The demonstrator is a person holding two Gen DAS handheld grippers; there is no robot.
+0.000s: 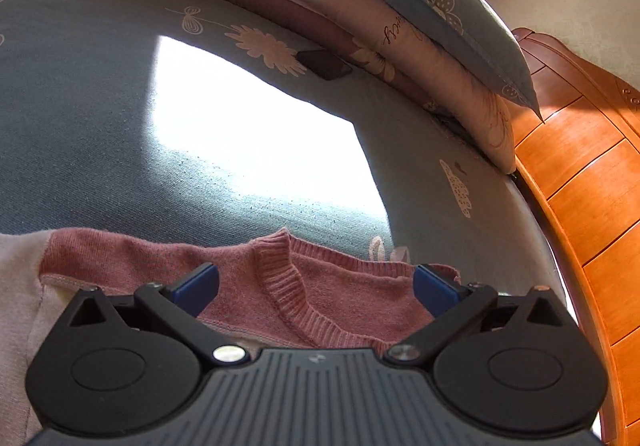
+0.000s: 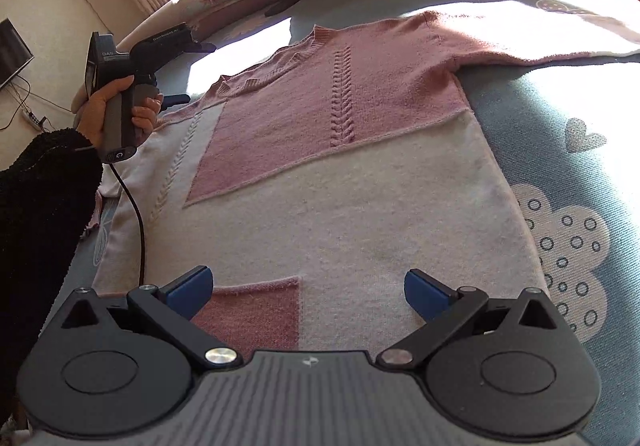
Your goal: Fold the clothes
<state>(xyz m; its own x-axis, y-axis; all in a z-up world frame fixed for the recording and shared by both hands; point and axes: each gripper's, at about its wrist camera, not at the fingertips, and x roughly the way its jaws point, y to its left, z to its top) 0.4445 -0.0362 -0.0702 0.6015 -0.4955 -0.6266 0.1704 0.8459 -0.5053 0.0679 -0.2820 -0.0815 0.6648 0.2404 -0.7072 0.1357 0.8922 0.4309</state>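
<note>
A pink and cream knitted sweater lies spread flat on the bed, neck toward the pillows, one sleeve stretched out to the right. My right gripper is open above the sweater's hem, over a small pink patch. In the left wrist view my left gripper stands open over the ribbed neckline and pink shoulder. The right wrist view also shows the left gripper held by a hand at the sweater's left shoulder, its blue fingers apart.
A blue-grey patterned bedsheet covers the bed, with a bright sun patch. Folded quilts and a pillow line the far edge. A wooden headboard stands to the right. A black-sleeved arm and a cable are at the left.
</note>
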